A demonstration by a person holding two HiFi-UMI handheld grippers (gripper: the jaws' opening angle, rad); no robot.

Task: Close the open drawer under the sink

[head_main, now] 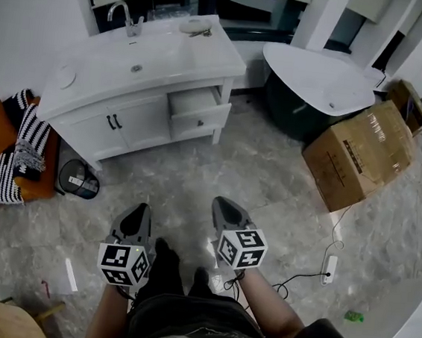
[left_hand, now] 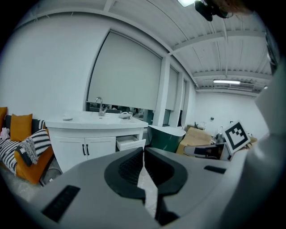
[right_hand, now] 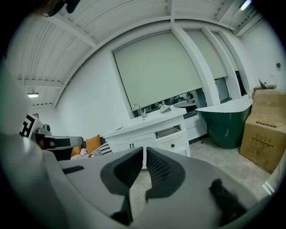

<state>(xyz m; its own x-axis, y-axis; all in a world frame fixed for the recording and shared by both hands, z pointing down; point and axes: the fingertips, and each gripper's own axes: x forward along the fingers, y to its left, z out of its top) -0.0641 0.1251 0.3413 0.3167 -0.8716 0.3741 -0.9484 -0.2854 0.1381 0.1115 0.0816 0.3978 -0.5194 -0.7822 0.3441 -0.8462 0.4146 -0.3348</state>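
A white sink cabinet stands against the far wall, with a tap on top. Its upper right drawer is pulled out; it also shows as the open drawer in the left gripper view and the open drawer in the right gripper view. My left gripper and right gripper hang side by side well short of the cabinet, over the floor, both pointing toward it. Each is shut with nothing between the pads, as the left gripper and right gripper show in their own views.
A dark green tub with a white rim stands right of the cabinet, with cardboard boxes beside it. Striped and orange cushions and a small bin lie left. A power strip and cable trail on the marble floor at right.
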